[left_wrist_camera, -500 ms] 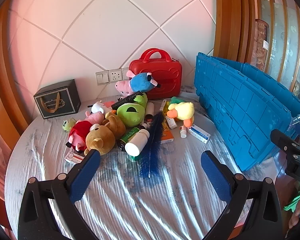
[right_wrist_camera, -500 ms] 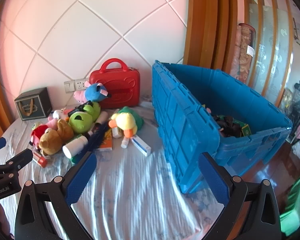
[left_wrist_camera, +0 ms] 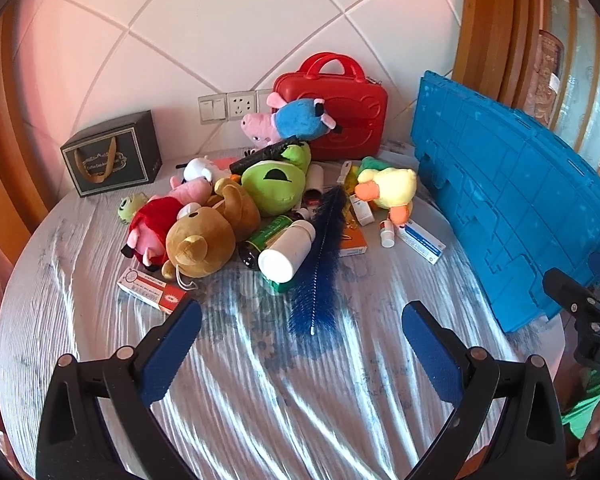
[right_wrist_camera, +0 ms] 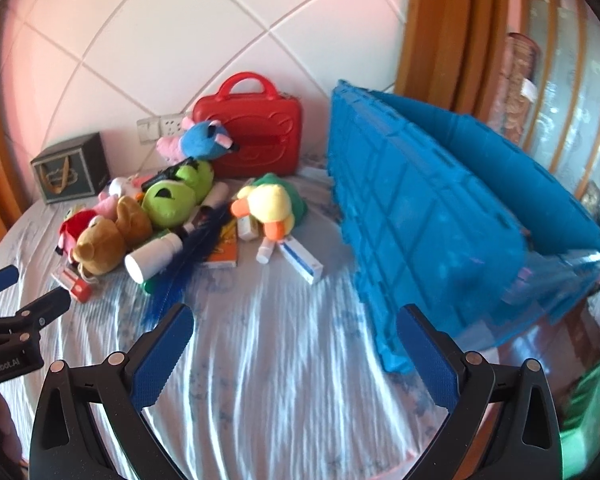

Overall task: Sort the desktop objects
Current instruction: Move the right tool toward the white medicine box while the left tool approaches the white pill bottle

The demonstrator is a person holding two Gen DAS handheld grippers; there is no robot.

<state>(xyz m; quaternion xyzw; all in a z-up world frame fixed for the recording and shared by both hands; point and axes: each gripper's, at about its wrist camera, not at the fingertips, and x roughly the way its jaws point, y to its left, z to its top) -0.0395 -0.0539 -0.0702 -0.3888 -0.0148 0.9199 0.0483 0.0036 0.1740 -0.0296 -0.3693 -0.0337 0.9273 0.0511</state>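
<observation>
You are holding both the left tongs point(left_wrist_camera: 302, 334) and right tongs point(right_wrist_camera: 294, 326) released, gripping nothing. They are hovering over the desk point(left_wrist_camera: 260, 380), near the toy pile point(left_wrist_camera: 228, 216) beside the blue crate point(right_wrist_camera: 440, 216).

A round tabletop point(left_wrist_camera: 260, 400) under a pale, wrinkled floral cloth carries a heap of plush toys point(left_wrist_camera: 220, 208), a white bottle point(left_wrist_camera: 288, 250), a dark blue feathery brush point(left_wrist_camera: 320, 264) and small medicine boxes point(left_wrist_camera: 420, 242). At the back stand a red case point(left_wrist_camera: 340, 120) and a black gift box point(left_wrist_camera: 112, 154); a blue crate point(left_wrist_camera: 512, 200) sits on the right.
</observation>
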